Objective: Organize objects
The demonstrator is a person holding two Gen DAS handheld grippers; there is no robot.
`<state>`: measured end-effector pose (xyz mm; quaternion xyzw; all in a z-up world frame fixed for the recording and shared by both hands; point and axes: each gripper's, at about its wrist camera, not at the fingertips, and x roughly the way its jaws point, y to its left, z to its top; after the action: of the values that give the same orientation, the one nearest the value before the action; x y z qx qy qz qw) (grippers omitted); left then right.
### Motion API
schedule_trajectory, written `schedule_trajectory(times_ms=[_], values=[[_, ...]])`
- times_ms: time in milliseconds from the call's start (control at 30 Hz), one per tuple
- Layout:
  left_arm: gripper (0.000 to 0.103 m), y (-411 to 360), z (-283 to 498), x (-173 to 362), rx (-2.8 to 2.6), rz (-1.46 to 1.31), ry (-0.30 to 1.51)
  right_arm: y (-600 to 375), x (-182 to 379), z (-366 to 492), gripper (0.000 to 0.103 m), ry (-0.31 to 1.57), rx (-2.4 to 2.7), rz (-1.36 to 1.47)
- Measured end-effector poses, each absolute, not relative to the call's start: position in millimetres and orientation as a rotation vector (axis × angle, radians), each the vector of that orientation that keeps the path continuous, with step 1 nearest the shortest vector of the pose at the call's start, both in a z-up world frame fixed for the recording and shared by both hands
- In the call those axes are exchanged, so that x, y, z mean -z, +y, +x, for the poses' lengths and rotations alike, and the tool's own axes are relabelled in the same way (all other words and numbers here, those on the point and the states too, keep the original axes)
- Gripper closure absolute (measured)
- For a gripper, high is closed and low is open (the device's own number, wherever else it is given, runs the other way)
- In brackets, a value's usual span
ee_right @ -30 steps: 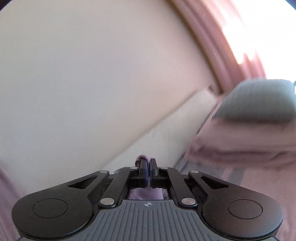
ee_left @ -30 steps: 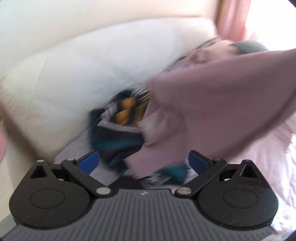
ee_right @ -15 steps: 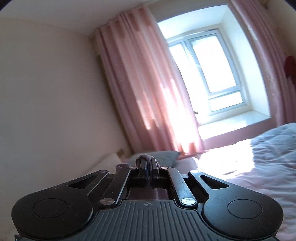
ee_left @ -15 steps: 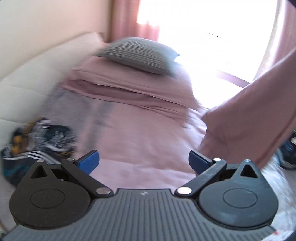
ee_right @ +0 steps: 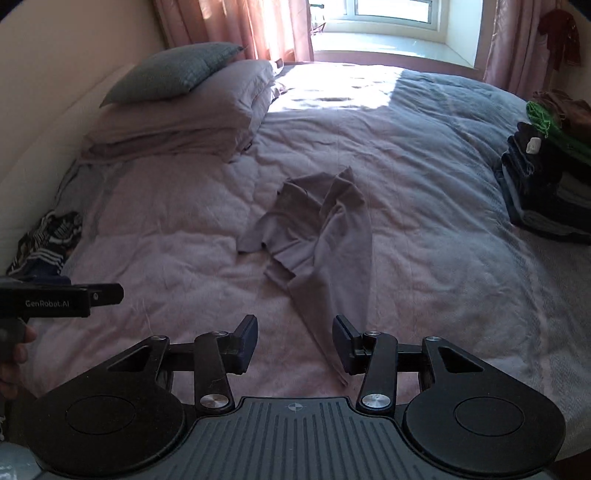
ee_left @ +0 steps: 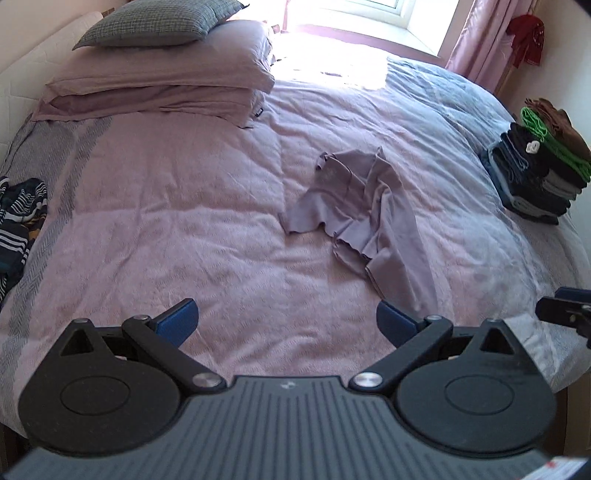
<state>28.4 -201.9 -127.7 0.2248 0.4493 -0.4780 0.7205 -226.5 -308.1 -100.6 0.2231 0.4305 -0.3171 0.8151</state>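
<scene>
Released since the earlier frame as the right gripper (ee_right: 294, 341) opened its fingers, the mauve garment (ee_left: 364, 218) lay crumpled mid-bed (ee_left: 184, 221); left gripper (ee_left: 286, 325) fingers apart, empty; spreading and folding likely next.

Right gripper (ee_right: 294, 339) just opened, mauve garment (ee_right: 317, 236) (crumpled) on bed (ee_right: 424, 177)

This is a home bedroom: a wide bed (ee_left: 166, 229) under a pink quilt, stacked pillows (ee_left: 162, 70) at far left, pink curtains (ee_right: 236, 26) framing a sunlit window (ee_right: 391, 11), and folded clothes (ee_left: 535, 173) piled at right.
</scene>
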Motion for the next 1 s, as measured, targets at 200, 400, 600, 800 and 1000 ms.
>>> schedule_trajectory(times_ms=[200,400,600,800,1000], values=[[0.002,-204,6,108,1.075,0.564,0.925,-311,98,-217,0.061,0.925,0.686,0.470],[0.002,-204,4,101,1.137,0.600,0.884,-299,104,-213,0.061,0.950,0.731,0.512],[0.002,-201,13,102,1.200,0.651,0.887,-283,104,-205,0.061,0.952,0.780,0.519],[0.002,-201,19,112,1.226,0.679,0.892,-274,120,-206,0.061,0.973,0.799,0.577],[0.002,-204,21,113,1.223,0.674,0.896,-282,116,-204,0.061,0.976,0.796,0.542]])
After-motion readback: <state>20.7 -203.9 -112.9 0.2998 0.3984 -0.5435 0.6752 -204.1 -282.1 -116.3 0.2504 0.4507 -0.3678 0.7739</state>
